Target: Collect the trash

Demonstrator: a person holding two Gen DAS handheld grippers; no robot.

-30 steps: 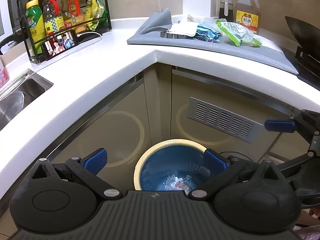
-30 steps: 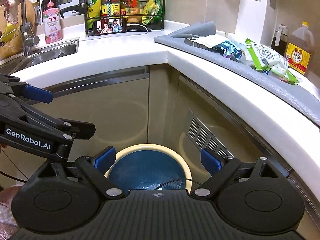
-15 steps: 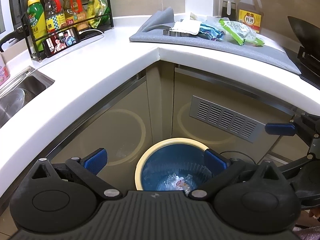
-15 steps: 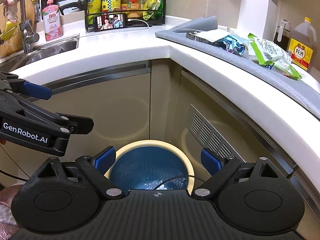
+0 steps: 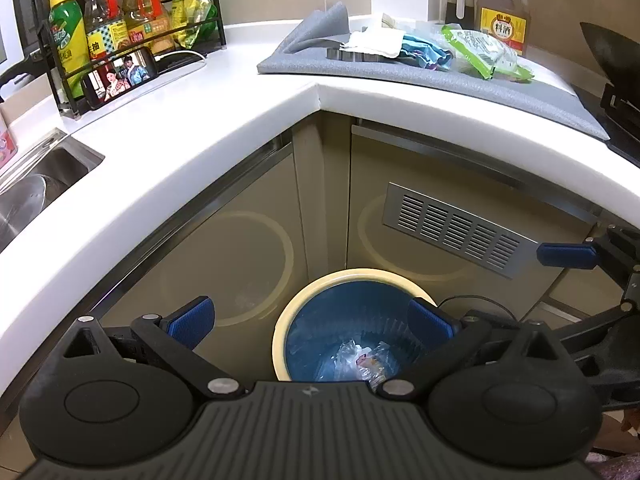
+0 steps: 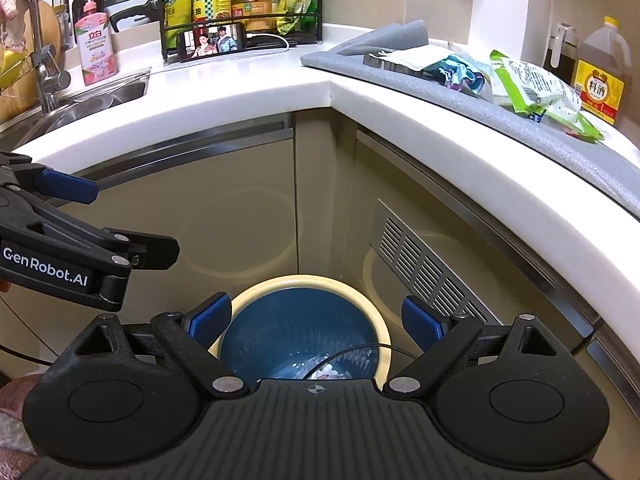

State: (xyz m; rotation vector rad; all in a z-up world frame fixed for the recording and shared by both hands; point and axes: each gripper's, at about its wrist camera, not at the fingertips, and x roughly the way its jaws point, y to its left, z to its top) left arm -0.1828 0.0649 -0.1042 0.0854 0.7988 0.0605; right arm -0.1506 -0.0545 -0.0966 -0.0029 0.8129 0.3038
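A cream-rimmed bin with a blue liner [image 5: 298, 312] [image 6: 384, 332] stands on the floor in the cabinet corner, with crumpled clear wrappers [image 5: 362, 360] at its bottom. My left gripper [image 5: 310, 318] hangs open over it, nothing between its blue pads. My right gripper [image 6: 316, 318] is open above the same bin, also holding nothing. On the grey mat [image 5: 480, 88] [image 6: 520, 120] on the counter lie a green-and-white packet [image 5: 484, 54] [image 6: 532, 88], a teal wrapper [image 5: 424, 52] [image 6: 456, 72] and a white paper piece [image 5: 376, 42] [image 6: 416, 58].
The white counter [image 5: 180, 120] wraps round the corner above the bin. A rack of bottles [image 6: 240, 4] with a phone [image 6: 212, 44] stands at the back, a sink [image 6: 80, 100] on the left, a cooking-wine jug [image 6: 600, 72] and a dark wok [image 5: 612, 60] on the right.
Both grippers have risen and tilted up a little, so more of the counter shows. They stay open above the bin.
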